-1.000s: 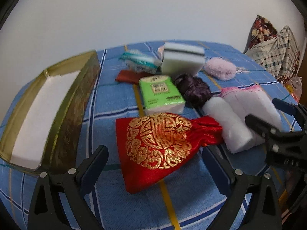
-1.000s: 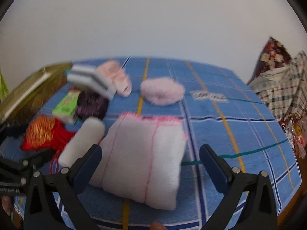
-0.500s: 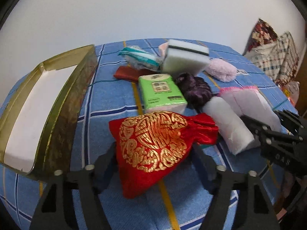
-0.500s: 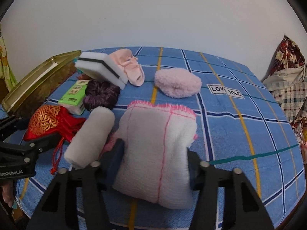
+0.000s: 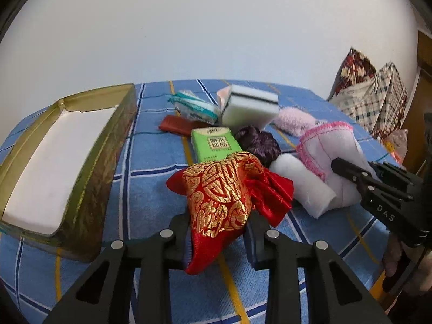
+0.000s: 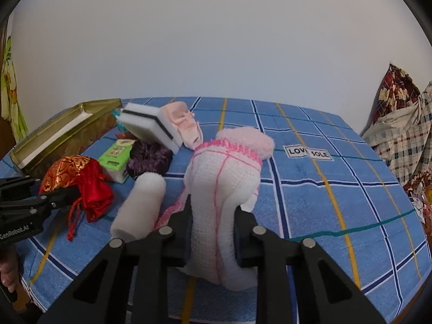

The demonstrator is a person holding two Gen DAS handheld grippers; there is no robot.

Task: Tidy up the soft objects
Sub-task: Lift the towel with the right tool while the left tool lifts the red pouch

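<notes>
Plain white wall (image 6: 216, 40) — blue checked tablecloth (image 6: 337, 189) — patterned fabrics (image 6: 399, 124) at right.

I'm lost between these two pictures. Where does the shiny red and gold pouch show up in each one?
Left wrist view: the red and gold pouch sits low in the middle, pinched in the left gripper.
Right wrist view: the pouch is at the left edge, beside the green tissue pack.
Shared landmark: the gold tin box, left of the pouch in both.

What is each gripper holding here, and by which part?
The left gripper pinches the red pouch across its closed bottom end. The right gripper pinches the white towel across its near end, bunching it.
</notes>
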